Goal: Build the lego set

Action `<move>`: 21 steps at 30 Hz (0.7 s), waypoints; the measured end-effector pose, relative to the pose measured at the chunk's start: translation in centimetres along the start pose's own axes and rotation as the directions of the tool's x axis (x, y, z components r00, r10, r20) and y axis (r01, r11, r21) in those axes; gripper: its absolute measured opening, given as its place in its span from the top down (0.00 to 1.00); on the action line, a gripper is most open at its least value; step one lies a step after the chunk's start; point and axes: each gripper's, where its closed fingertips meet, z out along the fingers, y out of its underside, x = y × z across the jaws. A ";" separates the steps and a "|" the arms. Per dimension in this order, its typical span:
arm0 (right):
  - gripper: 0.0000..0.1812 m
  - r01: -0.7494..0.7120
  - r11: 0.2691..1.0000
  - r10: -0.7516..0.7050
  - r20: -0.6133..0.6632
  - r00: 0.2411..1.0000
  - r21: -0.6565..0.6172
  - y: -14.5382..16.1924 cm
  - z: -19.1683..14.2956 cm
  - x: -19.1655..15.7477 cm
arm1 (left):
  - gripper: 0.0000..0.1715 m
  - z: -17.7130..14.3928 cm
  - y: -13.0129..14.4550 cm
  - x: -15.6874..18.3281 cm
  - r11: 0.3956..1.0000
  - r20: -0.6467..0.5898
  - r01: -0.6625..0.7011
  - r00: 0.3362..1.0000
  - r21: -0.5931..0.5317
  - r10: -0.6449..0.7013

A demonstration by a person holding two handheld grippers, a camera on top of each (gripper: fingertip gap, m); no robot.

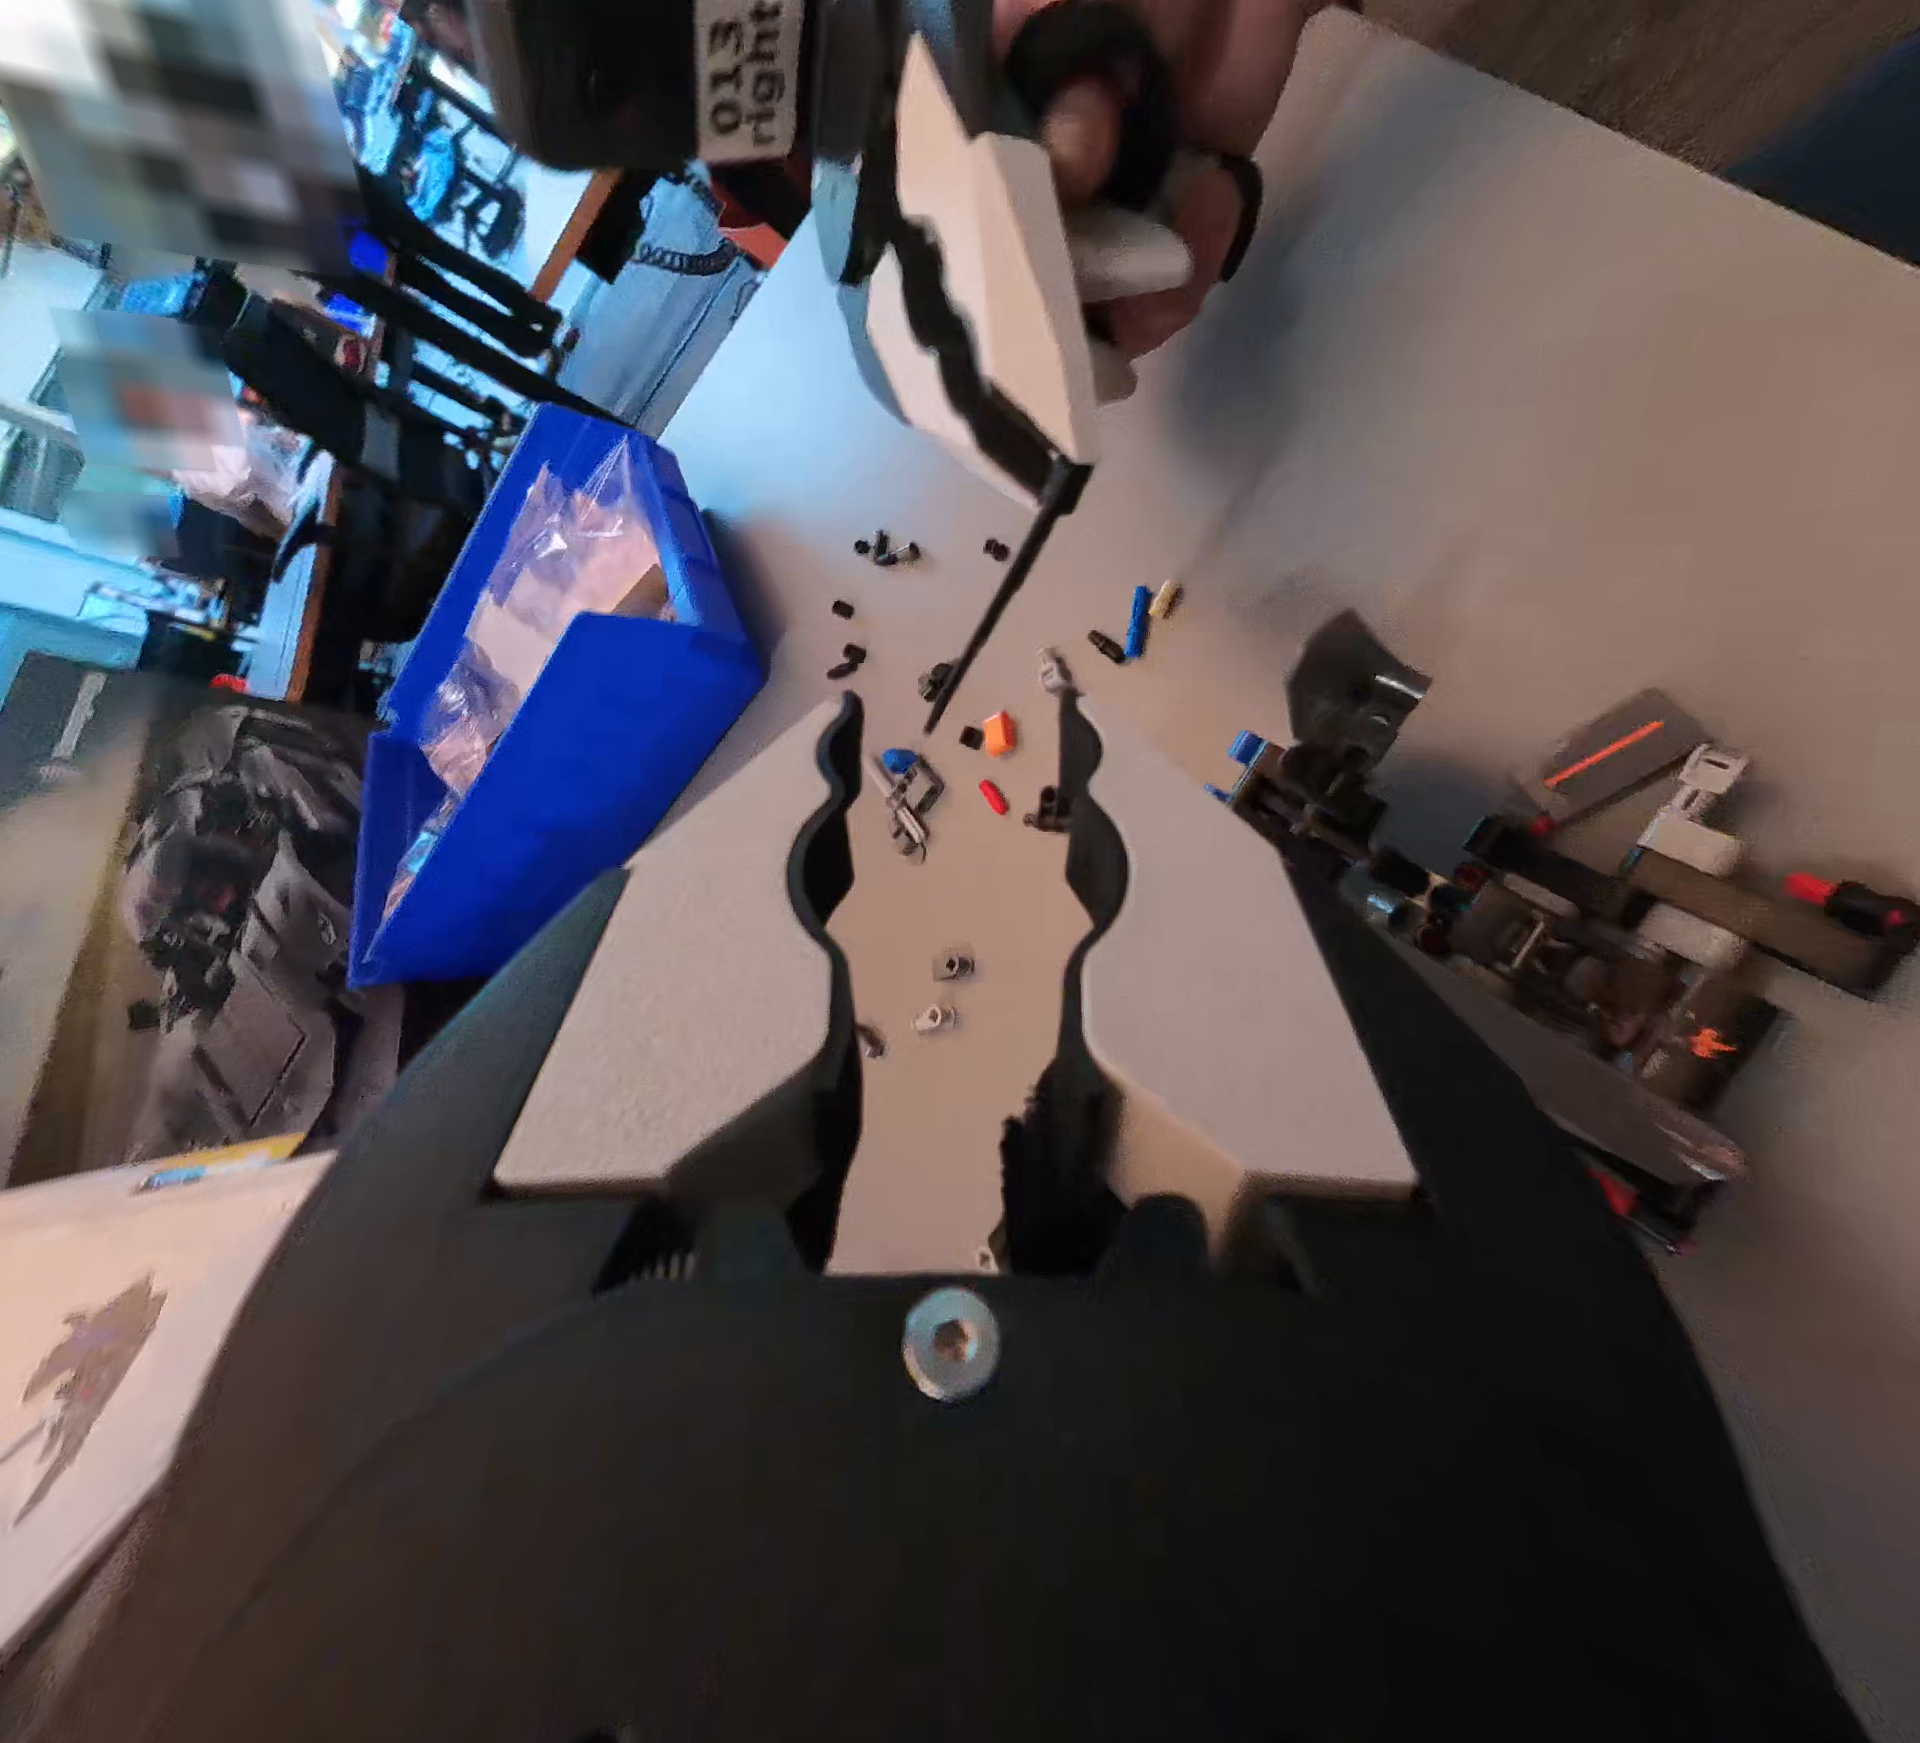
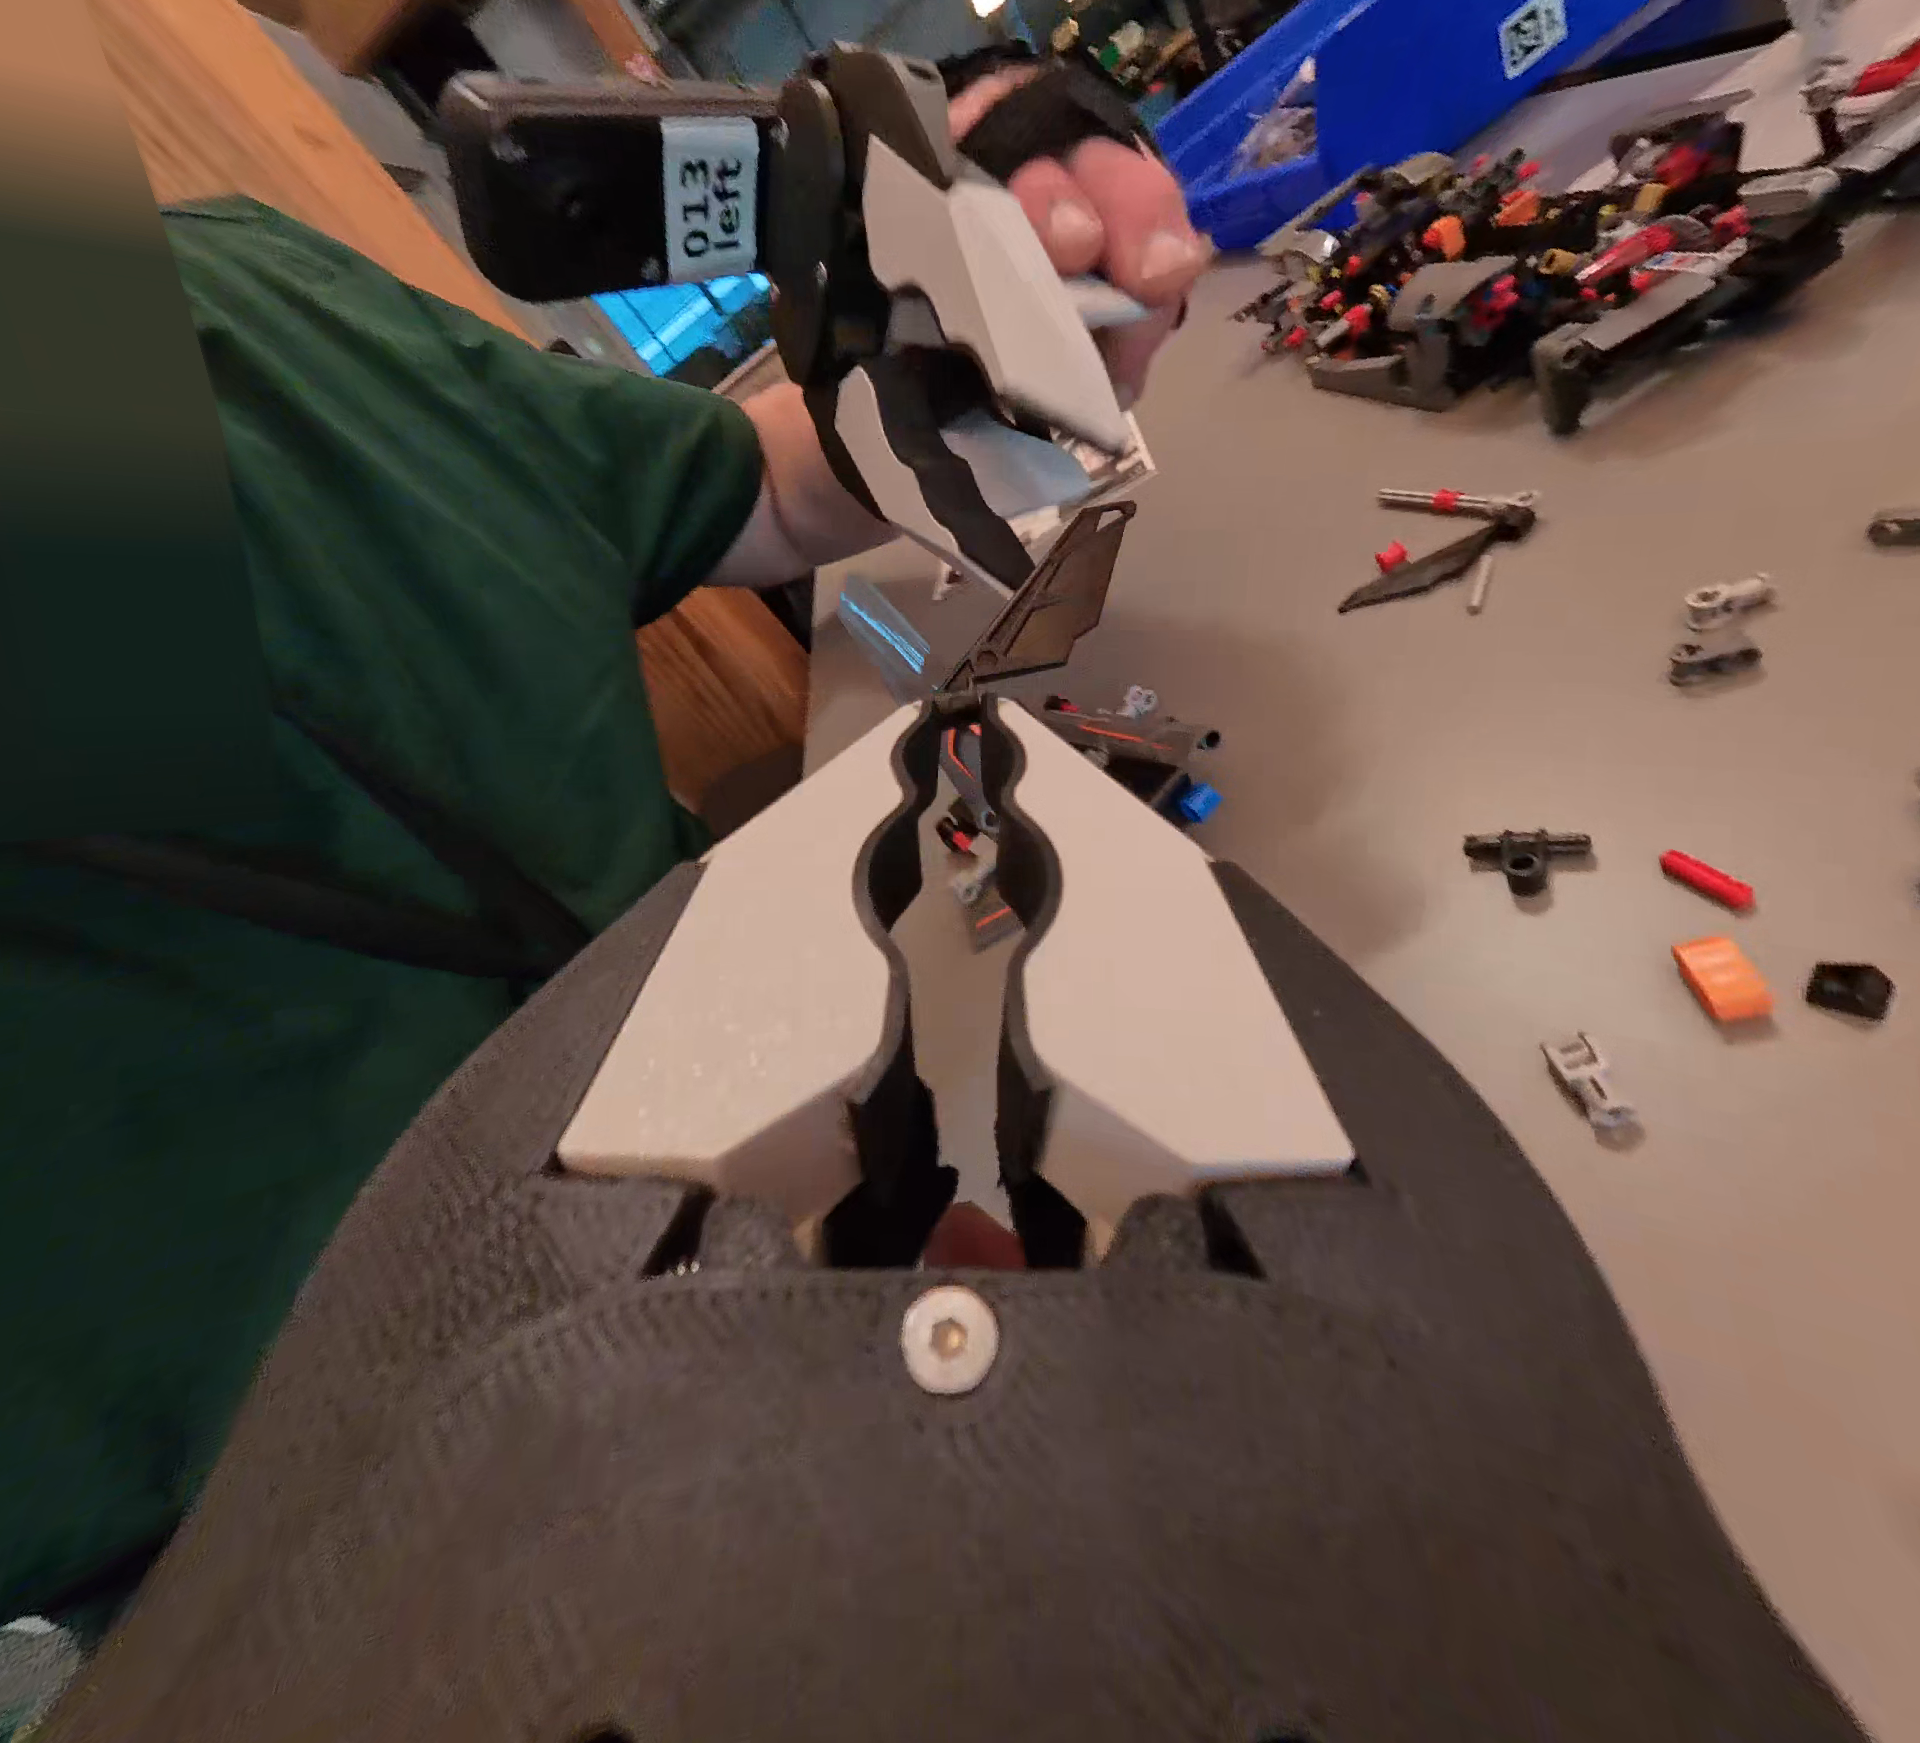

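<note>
My right gripper (image 2: 961, 706) is shut on the narrow end of a flat black wing-shaped lego panel (image 2: 1049, 602) and holds it above the grey table (image 2: 1351, 1174). In the left wrist view the right gripper (image 1: 1070, 467) shows at the top, with the panel (image 1: 997, 602) seen edge-on as a thin black strip. My left gripper (image 1: 958, 717) is open and empty. In the right wrist view the left gripper (image 2: 1075, 514) hovers at the panel's far end, one fingertip beside its edge. The partly built dark model (image 2: 1558, 291) lies at the back right.
Loose parts are scattered on the table: an orange tile (image 2: 1720, 976), a red pin (image 2: 1704, 878), a black connector (image 2: 1525, 852), another black blade with rods (image 2: 1444, 550). A blue bin (image 1: 582, 758) holds plastic bags. A person in a green shirt (image 2: 416, 654) sits at the left. Some 4 cm of space lies between my two pairs of fingers. My left gripper's tips are some 25 cm from the partly built dark model (image 2: 1558, 291).
</note>
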 end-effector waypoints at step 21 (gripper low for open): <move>0.96 0.391 0.661 -0.718 -0.390 0.576 -0.640 -2.2 0.6 4.0 | 1.00 1.7 0.9 0.6 0.811 -0.391 0.438 0.718 -0.388 -0.575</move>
